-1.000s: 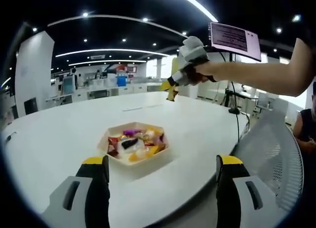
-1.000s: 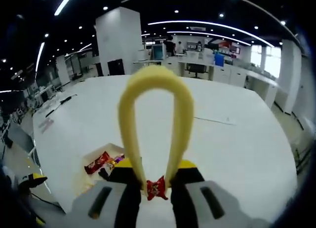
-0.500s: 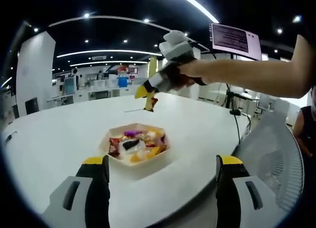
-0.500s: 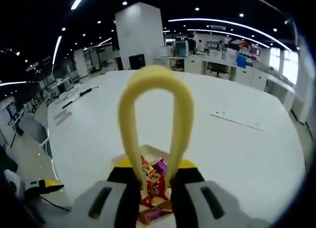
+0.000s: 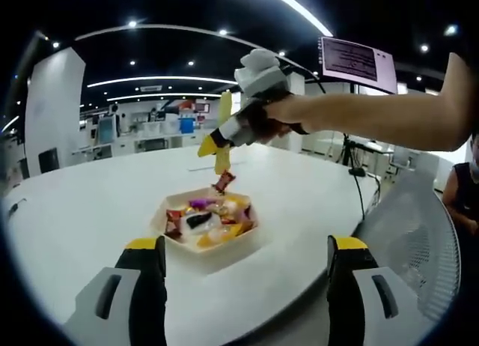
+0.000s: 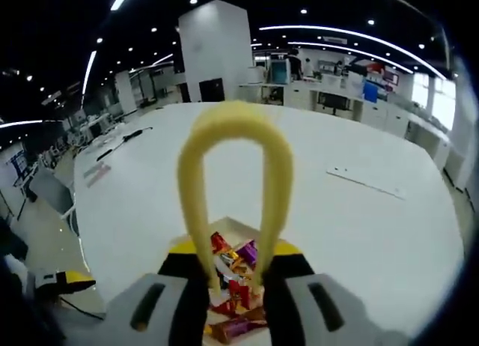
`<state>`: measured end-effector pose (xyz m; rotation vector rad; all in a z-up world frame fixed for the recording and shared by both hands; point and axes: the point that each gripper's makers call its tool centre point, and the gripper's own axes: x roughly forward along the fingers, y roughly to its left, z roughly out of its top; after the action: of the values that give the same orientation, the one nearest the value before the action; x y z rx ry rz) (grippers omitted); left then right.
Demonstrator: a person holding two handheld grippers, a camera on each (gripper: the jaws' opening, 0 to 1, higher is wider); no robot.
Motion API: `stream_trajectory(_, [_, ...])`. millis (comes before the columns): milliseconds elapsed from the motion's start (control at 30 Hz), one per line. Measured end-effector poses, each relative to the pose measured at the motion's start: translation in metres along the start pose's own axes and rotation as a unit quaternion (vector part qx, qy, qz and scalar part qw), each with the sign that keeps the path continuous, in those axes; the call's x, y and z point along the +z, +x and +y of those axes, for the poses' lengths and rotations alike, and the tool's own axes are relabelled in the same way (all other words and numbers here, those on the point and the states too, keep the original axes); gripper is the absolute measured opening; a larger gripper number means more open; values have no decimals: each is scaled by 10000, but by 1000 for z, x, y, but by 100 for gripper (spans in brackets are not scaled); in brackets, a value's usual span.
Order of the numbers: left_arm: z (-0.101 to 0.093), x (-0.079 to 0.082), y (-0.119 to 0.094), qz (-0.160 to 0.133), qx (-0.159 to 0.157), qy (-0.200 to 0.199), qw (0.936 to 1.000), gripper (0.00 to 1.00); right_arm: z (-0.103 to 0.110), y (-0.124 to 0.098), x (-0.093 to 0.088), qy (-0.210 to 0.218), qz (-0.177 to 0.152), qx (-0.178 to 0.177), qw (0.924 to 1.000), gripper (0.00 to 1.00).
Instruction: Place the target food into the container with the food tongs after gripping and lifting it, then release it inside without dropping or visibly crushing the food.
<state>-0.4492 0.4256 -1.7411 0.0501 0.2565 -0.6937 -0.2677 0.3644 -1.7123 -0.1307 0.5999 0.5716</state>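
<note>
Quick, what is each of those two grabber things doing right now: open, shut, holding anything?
Left gripper: open, holding nothing, low near the tray of sweets.
Right gripper: shut on the yellow tongs, which hold a red wrapped candy above the tray.

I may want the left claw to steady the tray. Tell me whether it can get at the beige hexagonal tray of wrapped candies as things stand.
Probably yes. The left claw is open, and bare white table lies between it and the beige hexagonal tray. The right claw, with yellow tongs and a red candy, hangs above it.
</note>
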Motion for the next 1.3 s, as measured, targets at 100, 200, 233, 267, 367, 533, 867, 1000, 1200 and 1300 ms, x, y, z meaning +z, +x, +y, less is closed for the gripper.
stream_trajectory(100, [0,0,0,6,-6,1,10000,86,1,-1,-1,6,20,18,10000,26])
stream_trajectory(200, [-1,0,0,14,-12,1,10000,86,0,-2,-3,10,36,15,10000,26])
stream_trajectory(233, [-1,0,0,18,-17,4,10000,86,-1,-2,-5,14,61,3,10000,26])
stream_trajectory(267, [-1,-1,0,24,-19,8,10000,86,-3,-2,-7,20,71,-5,10000,26])
stream_trajectory(367, [-1,-1,0,30,-18,16,10000,86,-7,-4,-12,50,104,-17,9999,26])
stream_trajectory(533, [-1,-1,0,40,-29,22,10000,86,-17,-12,-19,345,72,101,9993,26])
stream_trajectory(867, [-2,0,0,17,-60,54,10000,85,-44,-50,-48,524,79,23,9986,26])
stream_trajectory(1000, [-4,0,0,36,-97,44,9999,84,-43,-73,-54,504,-215,92,9985,26])
stream_trajectory(1200, [-21,-6,2,287,-602,265,9974,82,-32,-102,-64,964,-570,433,9928,27])
stream_trajectory(1300, [-23,-5,2,295,-669,268,9970,79,-32,-116,-66,1114,-725,548,9896,27])
